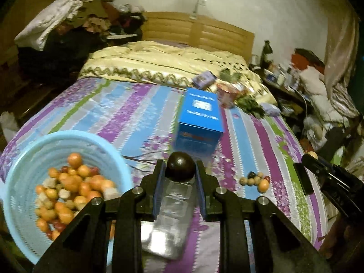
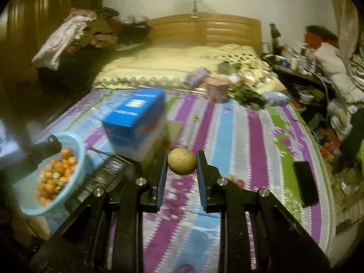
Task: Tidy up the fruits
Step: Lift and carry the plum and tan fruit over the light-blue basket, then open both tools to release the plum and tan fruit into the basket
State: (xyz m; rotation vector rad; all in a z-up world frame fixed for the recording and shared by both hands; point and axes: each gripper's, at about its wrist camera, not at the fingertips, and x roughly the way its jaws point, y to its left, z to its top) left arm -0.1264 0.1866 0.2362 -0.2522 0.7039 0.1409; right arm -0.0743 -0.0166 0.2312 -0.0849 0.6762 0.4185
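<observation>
My left gripper (image 1: 180, 168) is shut on a dark round fruit (image 1: 180, 167), held above a clear plastic compartment tray (image 1: 173, 213) on the bed. A light blue basket (image 1: 27, 159) with several orange, red and pale fruits sits at the left; it also shows in the right wrist view (image 2: 77, 145). A small heap of loose fruits (image 1: 256, 180) lies on the sheet to the right. My right gripper (image 2: 182, 162) is shut on a tan round fruit (image 2: 182, 161) above the striped sheet; it shows at the right edge of the left wrist view (image 1: 309, 157).
A blue box (image 1: 200, 118) stands mid-bed, also in the right wrist view (image 2: 134, 120). A pink cup (image 2: 216, 89), leafy greens (image 2: 246, 96) and a small purple packet (image 1: 203, 79) lie beyond. A black phone (image 2: 306, 186) lies at right. Cluttered furniture flanks the bed.
</observation>
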